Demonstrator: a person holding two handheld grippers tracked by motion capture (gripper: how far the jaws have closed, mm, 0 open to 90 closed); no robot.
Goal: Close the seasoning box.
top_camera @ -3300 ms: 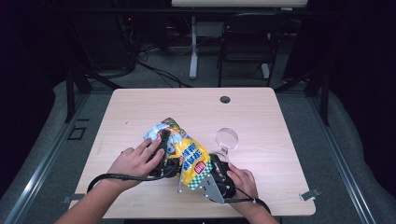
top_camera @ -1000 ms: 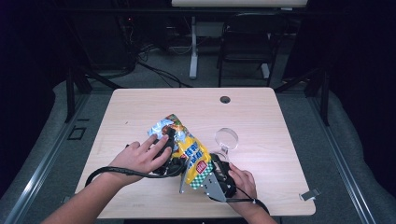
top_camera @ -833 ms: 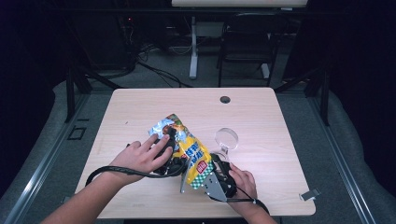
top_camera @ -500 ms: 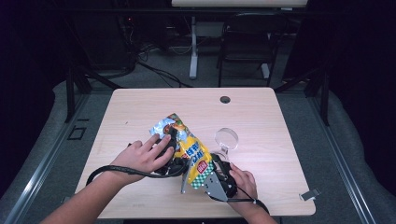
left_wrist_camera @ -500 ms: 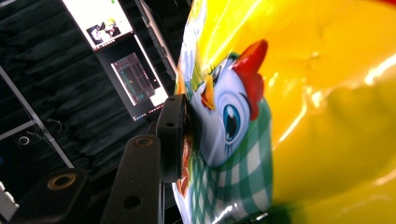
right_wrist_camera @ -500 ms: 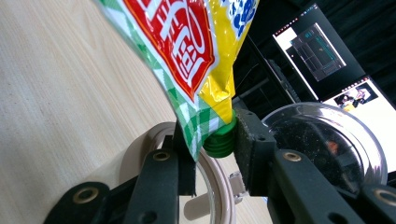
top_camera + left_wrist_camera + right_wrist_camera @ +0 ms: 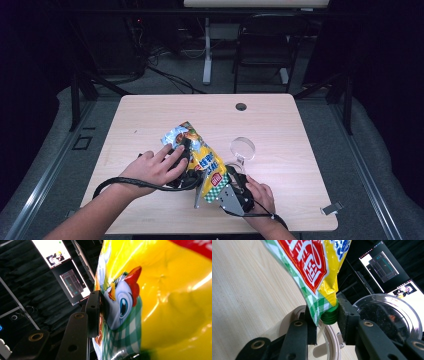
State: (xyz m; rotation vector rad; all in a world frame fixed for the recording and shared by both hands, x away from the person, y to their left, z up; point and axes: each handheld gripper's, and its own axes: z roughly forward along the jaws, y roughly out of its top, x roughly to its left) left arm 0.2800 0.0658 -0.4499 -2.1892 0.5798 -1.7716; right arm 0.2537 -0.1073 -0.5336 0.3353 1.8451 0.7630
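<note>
Mid-pour setup: my right gripper [image 7: 325,322] clamps the green cap [image 7: 329,315] at the pouch's five o'clock corner, while my left gripper [image 7: 100,311], jaws just closing, squeezes the yellow pouch [image 7: 160,297]. Next I'd unscrew it over the glass bowl [image 7: 387,315].

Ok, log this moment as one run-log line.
left gripper: jaws closing on pouch | right gripper: clamped on green cap | pouch over glass bowl

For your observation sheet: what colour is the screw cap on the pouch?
Green; the cap shows best in the right gripper view.
</note>
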